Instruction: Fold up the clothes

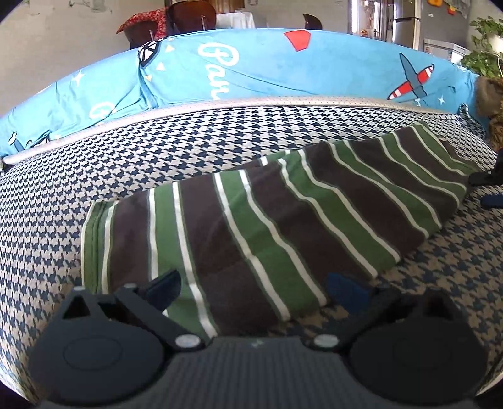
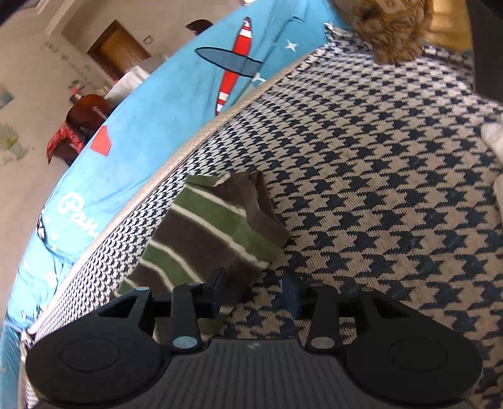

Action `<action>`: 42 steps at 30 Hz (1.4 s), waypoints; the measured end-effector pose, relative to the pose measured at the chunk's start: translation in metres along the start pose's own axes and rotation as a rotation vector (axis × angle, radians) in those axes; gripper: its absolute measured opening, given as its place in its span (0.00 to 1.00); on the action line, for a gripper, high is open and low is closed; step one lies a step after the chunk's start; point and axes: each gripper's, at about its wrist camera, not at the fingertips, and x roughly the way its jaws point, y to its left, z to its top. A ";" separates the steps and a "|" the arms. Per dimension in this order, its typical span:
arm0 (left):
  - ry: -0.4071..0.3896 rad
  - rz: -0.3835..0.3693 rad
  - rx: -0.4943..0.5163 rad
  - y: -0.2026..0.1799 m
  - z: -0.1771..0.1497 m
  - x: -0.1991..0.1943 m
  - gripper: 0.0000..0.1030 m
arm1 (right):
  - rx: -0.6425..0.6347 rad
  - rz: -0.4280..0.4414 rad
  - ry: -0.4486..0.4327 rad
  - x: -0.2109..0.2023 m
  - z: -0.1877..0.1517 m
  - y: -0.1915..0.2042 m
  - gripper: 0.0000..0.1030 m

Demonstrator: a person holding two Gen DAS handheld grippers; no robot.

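Striped garment (image 1: 251,226) — brown and green bands with thin white lines — lies folded into a long strip on the houndstooth-patterned cushion (image 1: 157,163), running diagonally from near-left to far-right in the left wrist view.

Left gripper (image 1: 254,286): jaws spread wide, low over the near end of the garment. Left finger sits above the striped cloth, right finger just past its near corner, over the houndstooth. Nothing clamped between them.

Right gripper (image 2: 256,288): jaws also apart, at the garment's other end (image 2: 207,229). Left finger over the cloth edge, right finger over bare houndstooth (image 2: 377,188). A brown corner of the garment is turned up just ahead of the fingers. No grip on the fabric that I can see.

Behind the cushion's pale piped edge (image 1: 251,105) — a blue blanket (image 1: 267,69) printed with a red-and-white airplane, stars and white script. A tan furry item (image 2: 389,28) sits at the far end of the cushion. Chairs and a potted plant (image 1: 487,44) in the room beyond.
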 end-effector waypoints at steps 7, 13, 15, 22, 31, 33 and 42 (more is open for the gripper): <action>0.019 -0.003 -0.035 0.007 0.001 0.006 1.00 | 0.012 0.009 -0.021 0.015 0.002 0.004 0.39; 0.027 -0.009 -0.050 0.009 0.001 0.008 1.00 | 0.014 0.034 -0.038 0.024 0.006 0.006 0.39; 0.030 -0.012 -0.054 0.009 0.001 0.009 1.00 | 0.020 0.045 -0.042 0.028 0.008 0.005 0.39; 0.041 -0.015 -0.060 0.010 -0.001 0.013 1.00 | -0.024 0.057 -0.053 0.039 0.013 0.015 0.39; 0.048 -0.008 -0.058 0.012 -0.001 0.019 1.00 | -0.048 0.068 -0.053 0.055 0.022 0.019 0.21; 0.048 -0.006 -0.059 0.012 -0.001 0.020 1.00 | -0.040 0.066 -0.054 0.055 0.022 0.018 0.17; 0.037 0.002 -0.068 0.015 0.000 0.019 1.00 | -0.134 0.137 -0.107 0.028 0.017 0.047 0.11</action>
